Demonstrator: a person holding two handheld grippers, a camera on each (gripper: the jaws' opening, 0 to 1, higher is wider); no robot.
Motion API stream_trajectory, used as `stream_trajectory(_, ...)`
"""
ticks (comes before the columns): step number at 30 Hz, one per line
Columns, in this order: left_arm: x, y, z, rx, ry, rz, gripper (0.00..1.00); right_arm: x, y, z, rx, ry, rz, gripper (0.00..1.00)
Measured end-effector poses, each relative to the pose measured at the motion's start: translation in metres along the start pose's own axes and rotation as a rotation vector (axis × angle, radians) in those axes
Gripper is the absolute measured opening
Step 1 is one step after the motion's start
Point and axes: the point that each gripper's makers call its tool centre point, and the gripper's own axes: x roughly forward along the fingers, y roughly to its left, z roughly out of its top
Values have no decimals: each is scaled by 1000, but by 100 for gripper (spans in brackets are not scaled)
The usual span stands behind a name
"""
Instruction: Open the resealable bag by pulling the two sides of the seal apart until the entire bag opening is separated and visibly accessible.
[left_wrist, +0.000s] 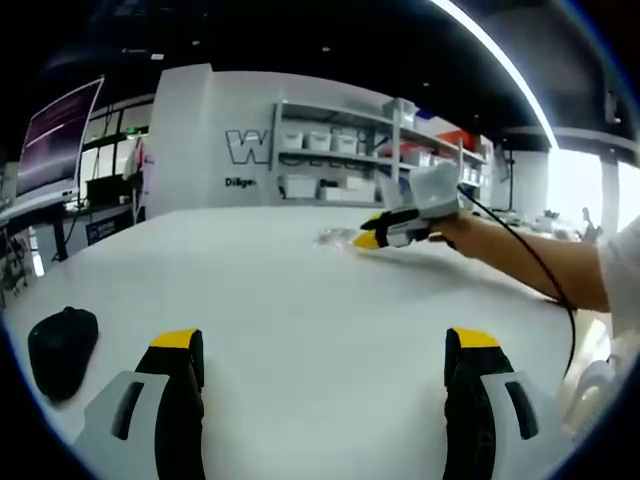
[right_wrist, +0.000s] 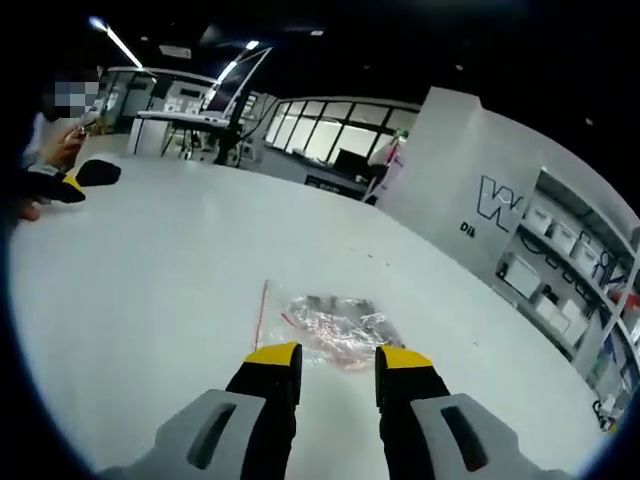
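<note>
Hovering just short of the resealable bag (right_wrist: 335, 328), the right gripper (right_wrist: 338, 362) parts its jaws to pinch the seal, while the left gripper (left_wrist: 322, 352) waits wide open.

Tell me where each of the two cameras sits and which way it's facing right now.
Left gripper view: rides the left gripper, jaws wide apart, looking across the white table toward the right gripper and the person's forearm; a black object lies at left.
Right gripper view: rides the right gripper, jaws open, looking down at the clear resealable bag just ahead of its tips; a person's hand shows far left.
Shared: table, bag, shelving wall.
</note>
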Motion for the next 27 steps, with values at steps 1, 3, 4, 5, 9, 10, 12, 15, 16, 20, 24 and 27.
stream_trajectory(1,0,0,0,0,0,-1,100,0,0,0,-21,1,0,23)
stream_trajectory(3,0,0,0,-2,-2,-2,100,0,-5,-4,-52,16,-7,22)
stream_trajectory(4,0,0,0,-2,-2,-3,100,1,-10,-5,-58,21,-11,22)
stream_trajectory(5,0,-1,1,-3,-3,-4,100,2,-13,-7,-65,27,-13,22)
stream_trajectory(9,0,-1,1,-5,-6,-6,100,6,-22,-13,-90,51,-21,22)
stream_trajectory(10,0,-1,1,-6,-6,-6,100,8,-23,-13,-93,56,-22,22)
stream_trajectory(12,0,0,1,-9,-7,-6,100,8,-21,-15,-110,70,-19,22)
stream_trajectory(15,0,-1,2,-16,-8,-10,100,11,-17,-17,-125,82,-11,21)
stream_trajectory(16,0,-1,2,-17,-9,-9,100,14,-18,-16,-129,80,-11,21)
stream_trajectory(20,-1,-1,2,-20,-10,-10,100,18,-15,-14,-133,78,-6,21)
stream_trajectory(24,-1,-1,2,-26,-10,-13,100,29,-12,-6,-167,64,2,21)
stream_trajectory(27,-1,1,2,-31,-8,-13,100,36,-6,1,-237,40,29,21)
